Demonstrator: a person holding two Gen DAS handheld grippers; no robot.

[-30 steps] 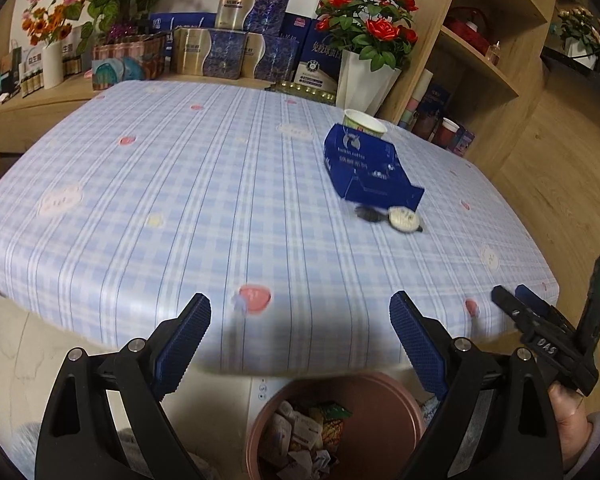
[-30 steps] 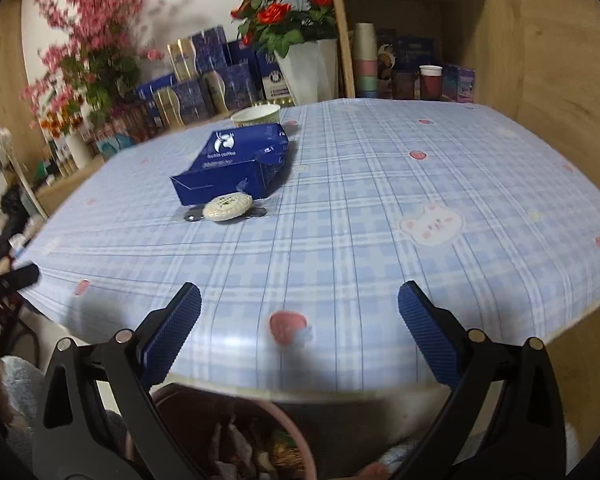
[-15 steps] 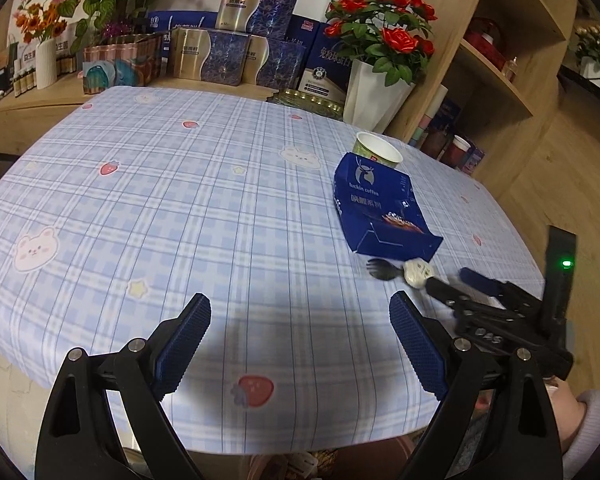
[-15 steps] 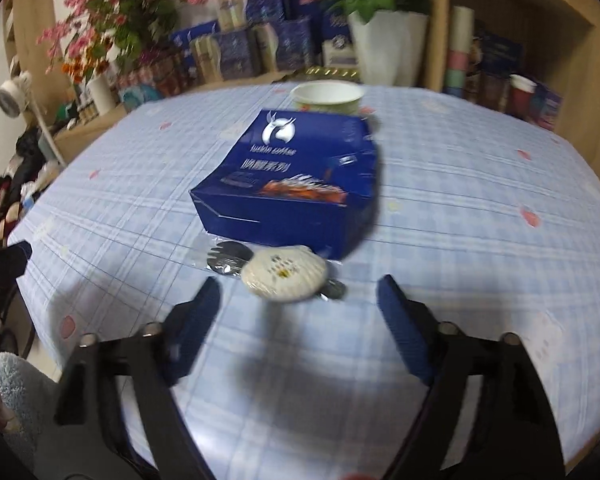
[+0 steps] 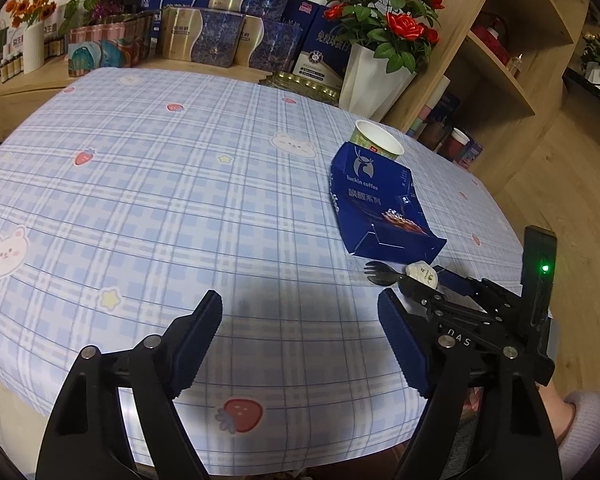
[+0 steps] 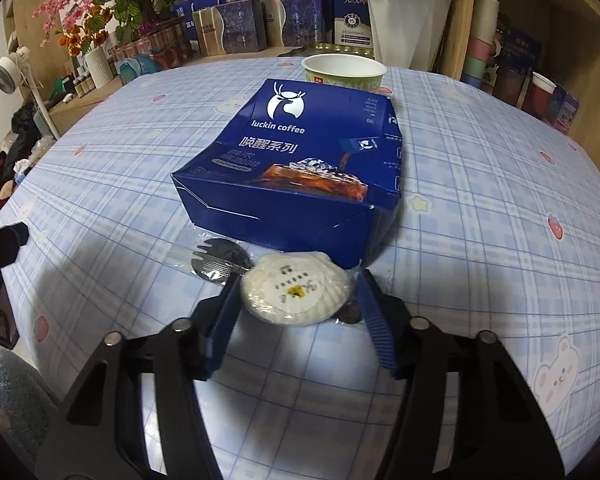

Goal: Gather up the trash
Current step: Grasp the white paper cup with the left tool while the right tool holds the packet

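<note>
Wrapper: white shell-shaped packet [image 6: 298,294] lies on the counter [image 6: 480,208], near the blue box [image 6: 296,160].
Right tongs [image 6: 296,312]: closing around it, pads not yet pressing.
Left tongs [image 5: 300,340]: closing slightly, empty.
Risk: your pads may snag the spork [image 6: 216,260] under it.

On the table [image 6: 480,208], packet [image 6: 296,294] before box [image 6: 296,168], cup [image 6: 343,69] behind.

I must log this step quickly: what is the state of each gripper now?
Left gripper: closing, nothing between its jaws, above the bare tablecloth.
Right gripper: closing around the white shell-shaped packet; not yet clearly gripping it.
</note>
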